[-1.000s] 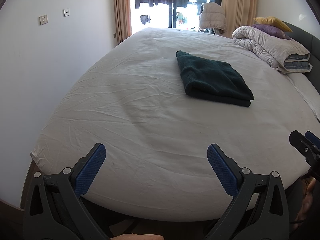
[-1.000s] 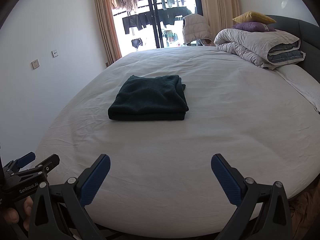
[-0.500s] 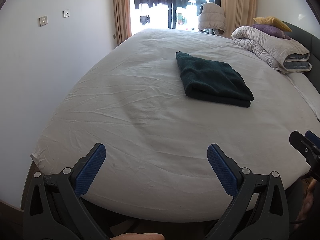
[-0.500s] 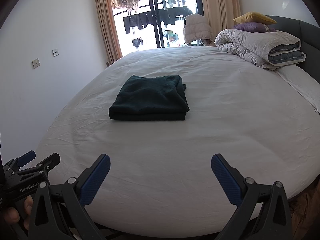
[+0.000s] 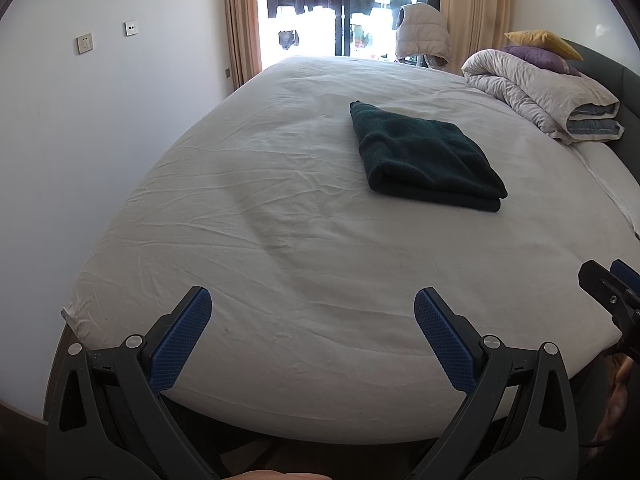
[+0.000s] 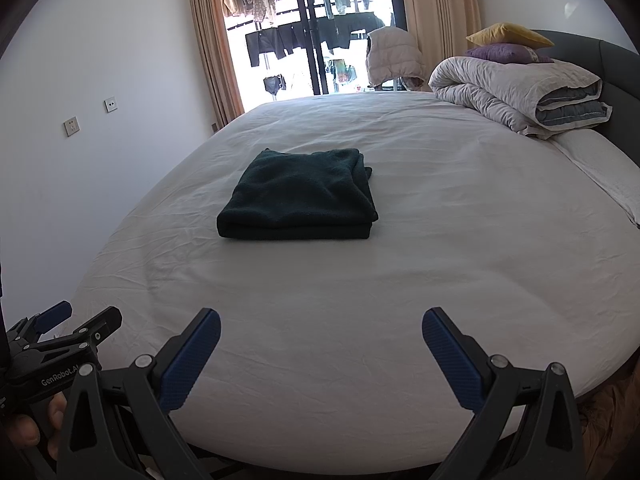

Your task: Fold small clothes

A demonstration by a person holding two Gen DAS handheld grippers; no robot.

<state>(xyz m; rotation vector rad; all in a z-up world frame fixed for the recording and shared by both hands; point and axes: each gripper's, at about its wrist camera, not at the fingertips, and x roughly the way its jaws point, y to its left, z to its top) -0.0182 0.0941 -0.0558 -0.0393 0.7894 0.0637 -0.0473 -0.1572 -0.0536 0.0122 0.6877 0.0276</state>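
Observation:
A dark green garment [image 5: 424,158], folded into a neat rectangle, lies on the white bed sheet [image 5: 280,220]; it also shows in the right wrist view [image 6: 298,196]. My left gripper [image 5: 312,300] is open and empty, held near the bed's front edge, well short of the garment. My right gripper [image 6: 320,320] is open and empty, also at the front edge. The left gripper shows at the lower left of the right wrist view [image 6: 76,320].
A rolled grey duvet [image 6: 520,92] with purple and yellow pillows [image 6: 508,42] lies at the head of the bed on the right. A white wall [image 5: 100,120] runs along the left side. Balcony doors [image 6: 320,40] with hanging laundry stand behind.

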